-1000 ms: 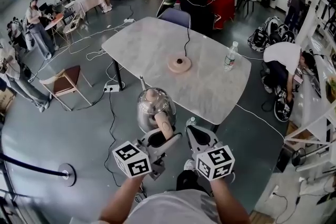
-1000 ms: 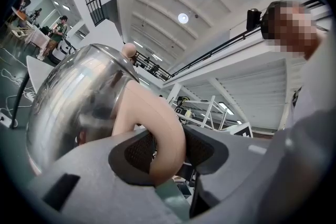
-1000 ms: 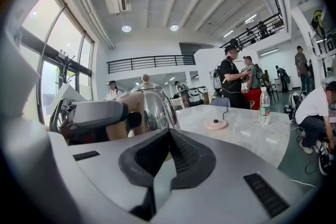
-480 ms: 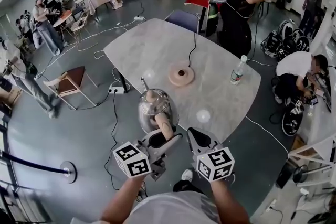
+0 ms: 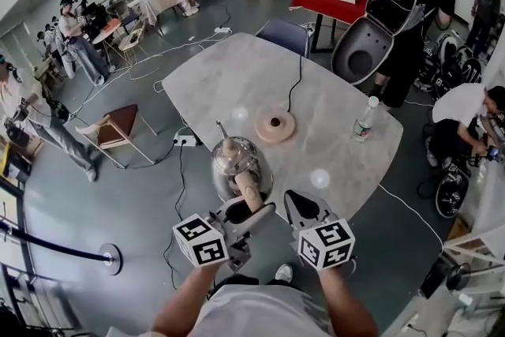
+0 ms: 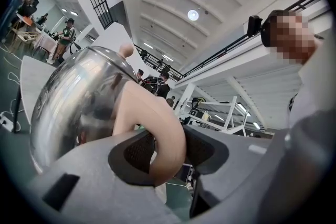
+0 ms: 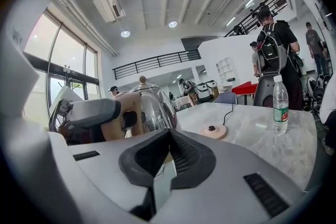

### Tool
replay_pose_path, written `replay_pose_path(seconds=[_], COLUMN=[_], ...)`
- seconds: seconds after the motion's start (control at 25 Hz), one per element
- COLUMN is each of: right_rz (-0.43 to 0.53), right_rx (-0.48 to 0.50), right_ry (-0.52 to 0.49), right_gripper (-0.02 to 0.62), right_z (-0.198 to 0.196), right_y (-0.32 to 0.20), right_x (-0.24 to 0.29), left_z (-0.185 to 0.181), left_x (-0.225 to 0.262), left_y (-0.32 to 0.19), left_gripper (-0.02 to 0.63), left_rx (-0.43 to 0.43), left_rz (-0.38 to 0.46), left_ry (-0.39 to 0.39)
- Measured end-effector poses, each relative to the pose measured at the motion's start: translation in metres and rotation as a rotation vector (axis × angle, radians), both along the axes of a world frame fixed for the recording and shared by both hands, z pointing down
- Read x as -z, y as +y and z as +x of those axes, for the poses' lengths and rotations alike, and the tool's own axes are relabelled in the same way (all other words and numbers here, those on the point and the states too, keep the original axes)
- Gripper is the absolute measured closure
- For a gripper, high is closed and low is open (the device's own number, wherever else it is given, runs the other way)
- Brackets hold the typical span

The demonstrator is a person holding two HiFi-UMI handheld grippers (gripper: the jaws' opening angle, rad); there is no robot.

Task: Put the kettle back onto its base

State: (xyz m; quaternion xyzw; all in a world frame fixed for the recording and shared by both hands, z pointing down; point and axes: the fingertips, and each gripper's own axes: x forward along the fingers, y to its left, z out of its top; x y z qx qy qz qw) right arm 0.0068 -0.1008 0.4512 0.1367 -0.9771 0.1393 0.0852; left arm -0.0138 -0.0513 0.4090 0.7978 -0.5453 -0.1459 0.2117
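A shiny steel kettle point(image 5: 234, 162) with a beige handle point(image 5: 250, 189) and knob hangs in the air at the near edge of the marble table point(image 5: 237, 75). My left gripper point(image 5: 246, 206) is shut on that handle point(image 6: 160, 128), and the kettle's body point(image 6: 79, 92) fills the left of the left gripper view. The round beige base point(image 5: 274, 125) with its black cord lies on the table beyond the kettle, a little to the right. My right gripper point(image 5: 303, 206) is beside the left one, shut and empty point(image 7: 167, 157). From it I see the kettle point(image 7: 151, 107) on the left and the base point(image 7: 212, 131) ahead.
A water bottle point(image 5: 364, 119) stands near the table's right edge. A blue chair point(image 5: 284, 34) is at the far end and a brown chair point(image 5: 118, 126) on the floor at left, with a power strip point(image 5: 186, 140) and cables. Several people stand around.
Both grippers and the kettle have come closer to the table, so the kettle now hangs at its near edge. The grip on the handle is unchanged. People behind the table have shifted.
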Motion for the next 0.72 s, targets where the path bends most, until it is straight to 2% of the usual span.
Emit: replay_pose_path(seconds=[0.36, 0.72], right_rz=[-0.002, 0.012], right_rx=[-0.019, -0.104], right_ry=[0.001, 0.038], right_gripper=[0.592, 0.592], right_z=[-0.012, -0.039], right_y=[-0.031, -0.057], right_x=[0.000, -0.002], left_z=[-0.017, -0.052], left_x=[-0.002, -0.011], left_y=[-0.035, -0.070], left_gripper=[0.439, 0.437], left_rx=[-0.022, -0.132], left_rz=[-0.009, 0.006], left_ry=[-0.004, -0.007])
